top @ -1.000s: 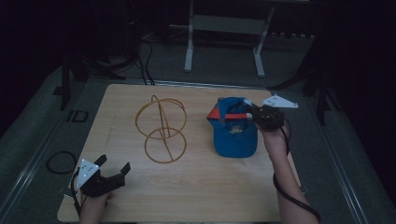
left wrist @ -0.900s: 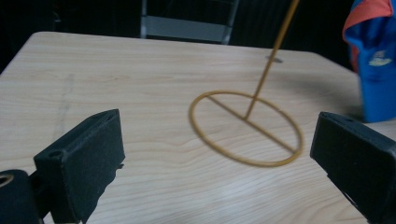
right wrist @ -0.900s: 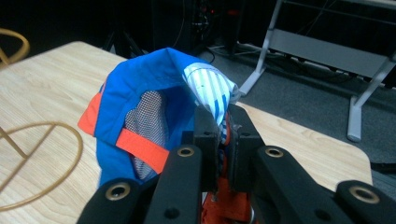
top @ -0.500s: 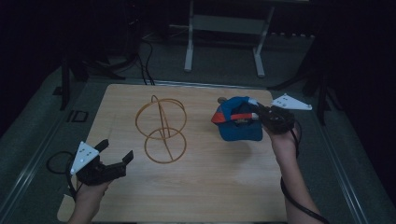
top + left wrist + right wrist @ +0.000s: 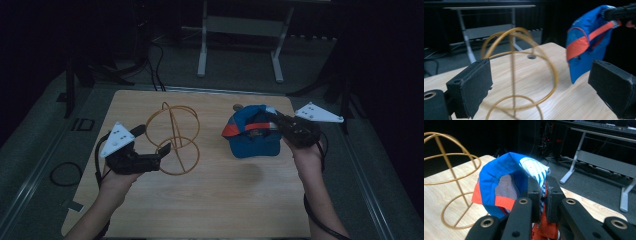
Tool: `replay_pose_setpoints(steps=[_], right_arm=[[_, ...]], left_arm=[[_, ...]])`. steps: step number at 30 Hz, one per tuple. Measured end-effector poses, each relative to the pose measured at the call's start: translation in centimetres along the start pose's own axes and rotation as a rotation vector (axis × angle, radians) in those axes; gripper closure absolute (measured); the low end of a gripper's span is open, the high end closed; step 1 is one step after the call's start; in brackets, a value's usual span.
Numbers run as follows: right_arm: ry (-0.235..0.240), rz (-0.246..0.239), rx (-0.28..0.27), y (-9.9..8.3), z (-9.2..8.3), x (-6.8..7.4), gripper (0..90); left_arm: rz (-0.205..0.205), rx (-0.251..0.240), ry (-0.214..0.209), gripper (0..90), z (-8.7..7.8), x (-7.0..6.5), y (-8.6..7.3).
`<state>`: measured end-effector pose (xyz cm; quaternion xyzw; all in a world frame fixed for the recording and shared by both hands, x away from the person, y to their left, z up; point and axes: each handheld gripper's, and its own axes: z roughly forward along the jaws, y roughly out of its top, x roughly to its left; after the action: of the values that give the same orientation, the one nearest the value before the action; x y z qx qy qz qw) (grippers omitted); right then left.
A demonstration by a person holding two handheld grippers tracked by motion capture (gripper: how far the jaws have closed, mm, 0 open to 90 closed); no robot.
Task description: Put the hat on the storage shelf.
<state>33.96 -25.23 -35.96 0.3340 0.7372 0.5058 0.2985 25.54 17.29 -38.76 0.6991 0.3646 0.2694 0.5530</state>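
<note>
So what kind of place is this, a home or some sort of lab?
Most likely a dim lab or recording studio, not a home: a bare wooden table on grey floor, cables trailing behind it, and a metal equipment stand beyond.

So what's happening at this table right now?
A person works with a gripper in each hand. The right gripper is shut on a blue and orange cap, holding it up off the wooden table. The left gripper is open, its jaws spread close around the gold wire stand, not gripping it.
</note>
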Motion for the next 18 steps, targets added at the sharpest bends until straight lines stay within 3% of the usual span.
replay_pose_setpoints(steps=[2, 10, 17, 18], right_arm=[[0.006, -0.001, -0.005, 0.2, -0.2, 0.3, 84.3], [0.041, -0.021, -0.012, 0.2, -0.5, 1.6, 84.3], [0.059, -0.028, -0.012, 0.2, -0.4, 2.4, 84.3], [0.064, -0.032, -0.011, 0.2, -0.4, 2.6, 84.2]], left_arm=[[0.035, 0.005, -0.024, 5.6, 0.7, -0.5, 1.0], [0.078, 0.040, -0.097, 6.9, 3.8, -2.1, 3.0], [0.128, 0.064, -0.123, 11.0, 6.6, -3.9, 4.0], [0.148, 0.076, -0.151, 11.0, 7.6, -4.7, 4.4]])
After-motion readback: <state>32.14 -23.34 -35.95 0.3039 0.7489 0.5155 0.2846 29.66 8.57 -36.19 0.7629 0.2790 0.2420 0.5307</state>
